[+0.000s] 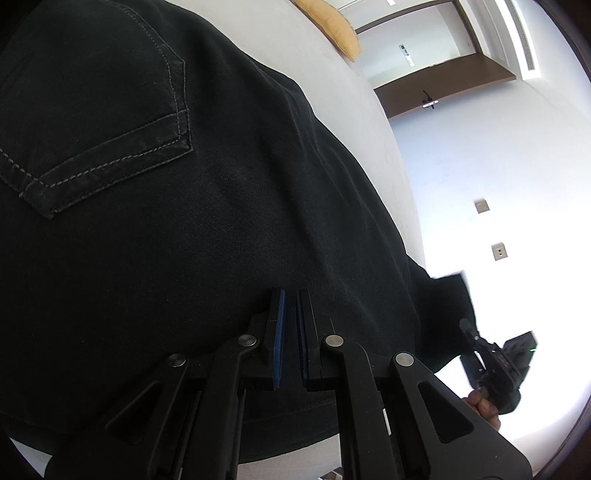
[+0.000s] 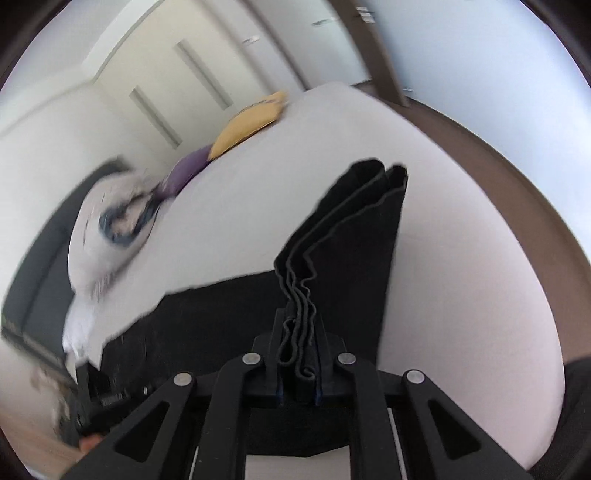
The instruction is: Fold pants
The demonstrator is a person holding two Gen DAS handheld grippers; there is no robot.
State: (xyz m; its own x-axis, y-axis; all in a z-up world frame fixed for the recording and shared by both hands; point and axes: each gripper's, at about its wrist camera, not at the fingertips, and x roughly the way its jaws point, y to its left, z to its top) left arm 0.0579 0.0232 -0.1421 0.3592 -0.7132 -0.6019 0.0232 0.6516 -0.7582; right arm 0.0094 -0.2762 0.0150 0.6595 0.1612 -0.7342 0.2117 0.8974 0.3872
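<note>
Black pants lie on a white bed, back pocket up, filling the left wrist view. My left gripper hovers just over the fabric near its lower edge, jaws nearly closed with a thin gap and nothing between them. In the right wrist view my right gripper is shut on several stacked layers of the pants' edge. The folded leg runs forward from it over the bed. The right gripper also shows in the left wrist view, at the far right.
A yellow pillow and a purple one lie at the bed's far side, with a white patterned cushion nearby. A brown floor strip borders the bed. The yellow pillow also shows in the left wrist view.
</note>
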